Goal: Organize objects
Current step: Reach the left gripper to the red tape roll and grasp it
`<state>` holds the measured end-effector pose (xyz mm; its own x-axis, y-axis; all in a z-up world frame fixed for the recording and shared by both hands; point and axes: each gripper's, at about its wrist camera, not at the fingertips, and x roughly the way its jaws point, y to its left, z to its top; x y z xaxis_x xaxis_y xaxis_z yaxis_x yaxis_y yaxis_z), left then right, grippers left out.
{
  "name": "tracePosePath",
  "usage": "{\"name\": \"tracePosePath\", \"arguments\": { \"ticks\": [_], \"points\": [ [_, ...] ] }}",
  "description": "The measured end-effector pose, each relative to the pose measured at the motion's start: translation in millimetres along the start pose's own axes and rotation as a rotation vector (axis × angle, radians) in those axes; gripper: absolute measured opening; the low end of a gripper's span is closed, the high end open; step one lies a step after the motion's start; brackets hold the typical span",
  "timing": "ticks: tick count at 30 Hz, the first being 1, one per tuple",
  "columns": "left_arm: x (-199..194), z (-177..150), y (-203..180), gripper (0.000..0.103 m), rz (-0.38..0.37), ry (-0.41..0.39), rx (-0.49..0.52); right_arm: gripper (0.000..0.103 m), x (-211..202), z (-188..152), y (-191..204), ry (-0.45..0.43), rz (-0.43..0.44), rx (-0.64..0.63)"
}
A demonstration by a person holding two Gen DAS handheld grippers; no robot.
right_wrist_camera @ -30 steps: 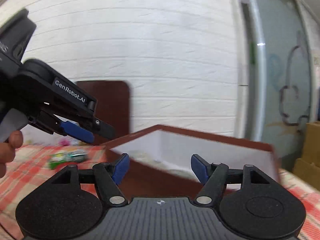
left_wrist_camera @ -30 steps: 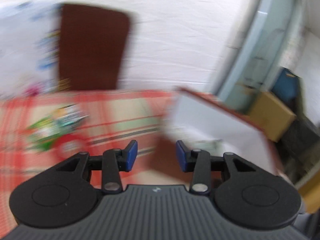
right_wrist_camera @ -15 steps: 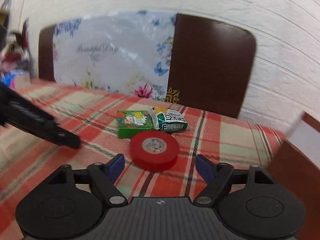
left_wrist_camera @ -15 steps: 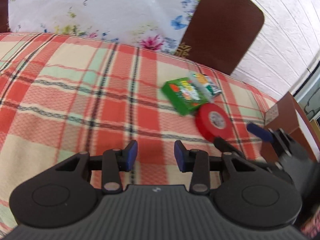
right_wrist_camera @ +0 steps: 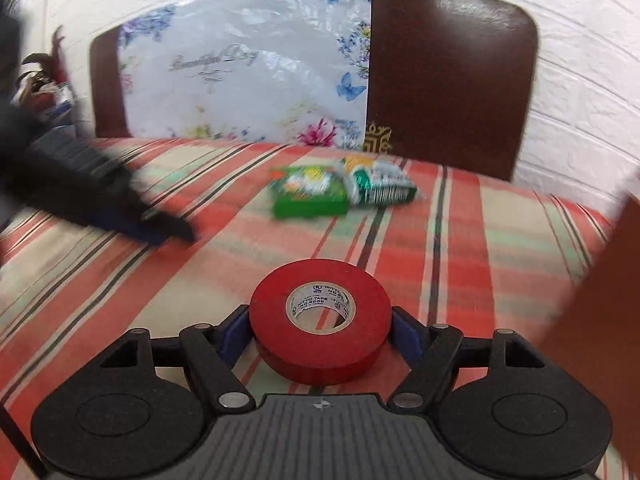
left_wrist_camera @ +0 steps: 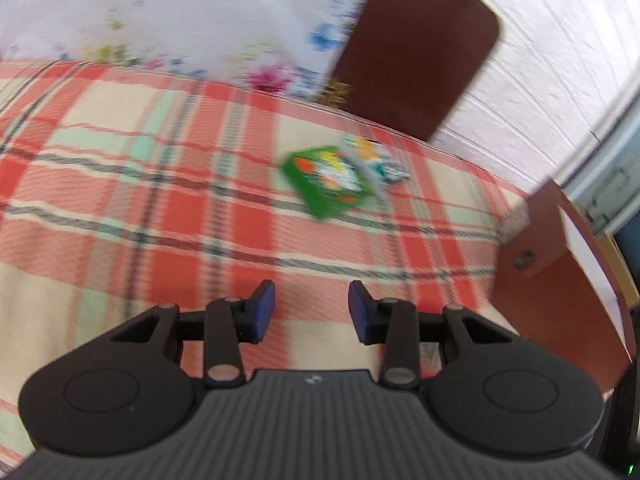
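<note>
The right gripper (right_wrist_camera: 320, 330) clamps the red round tape roll (right_wrist_camera: 320, 320); its smooth side may slip; the left gripper (left_wrist_camera: 311, 312) is open

plaid blanket (right_wrist_camera: 460, 240) | floral sheet (right_wrist_camera: 256, 80) on brown headboard (right_wrist_camera: 448, 92) | white brick wall (right_wrist_camera: 580, 80)

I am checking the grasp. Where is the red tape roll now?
In the right wrist view, the red tape roll sits between the right gripper fingers, nearer than the green box.
</note>
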<state>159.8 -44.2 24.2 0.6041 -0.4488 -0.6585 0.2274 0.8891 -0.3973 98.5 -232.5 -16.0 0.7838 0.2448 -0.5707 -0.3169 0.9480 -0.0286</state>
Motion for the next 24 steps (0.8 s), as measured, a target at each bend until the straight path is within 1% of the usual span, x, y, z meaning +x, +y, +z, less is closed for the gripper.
{"name": "tracePosePath", "arguments": {
  "ticks": [4, 7, 9, 10, 11, 16, 20, 21, 23, 24],
  "points": [
    [3.3, -11.7, -35.2, 0.041, -0.07, 0.033, 0.062, 0.072, -43.0, -31.0, 6.8, 0.005, -0.044, 0.049],
    [5.6, -23.7, -63.5, 0.042, -0.102, 0.073, 0.129, 0.07, -68.6, -49.2, 1.6, 0.017, -0.119, 0.079],
    [8.0, -31.7, -79.4, 0.042, -0.104, 0.1, 0.172, 0.076, -81.7, -57.2, -3.4, 0.026, -0.185, 0.111],
    [9.4, -35.6, -85.0, 0.042, -0.099, 0.111, 0.19, 0.08, -86.8, -60.0, -5.0, 0.031, -0.206, 0.129],
    [10.5, -39.4, -89.8, 0.042, -0.095, 0.123, 0.204, 0.083, -91.4, -63.5, -4.4, 0.035, -0.223, 0.14],
    [12.7, -54.0, -103.1, 0.042, -0.102, 0.178, 0.238, 0.083, -100.3, -72.7, -2.1, 0.024, -0.225, 0.138],
    [12.1, -63.7, -116.7, 0.044, -0.117, 0.197, 0.286, 0.084, -98.1, -69.8, -1.4, 0.026, -0.216, 0.121],
    [13.8, -66.7, -120.8, 0.044, -0.11, 0.205, 0.304, 0.083, -97.2, -68.5, -1.5, 0.028, -0.208, 0.116],
    [22.0, -72.6, -125.5, 0.043, -0.09, 0.238, 0.327, 0.083, -95.8, -64.4, -3.2, 0.028, -0.202, 0.112],
    [28.7, -75.8, -125.1, 0.038, -0.083, 0.263, 0.328, 0.082, -95.6, -64.1, -2.7, 0.03, -0.195, 0.113]
  ]
}}
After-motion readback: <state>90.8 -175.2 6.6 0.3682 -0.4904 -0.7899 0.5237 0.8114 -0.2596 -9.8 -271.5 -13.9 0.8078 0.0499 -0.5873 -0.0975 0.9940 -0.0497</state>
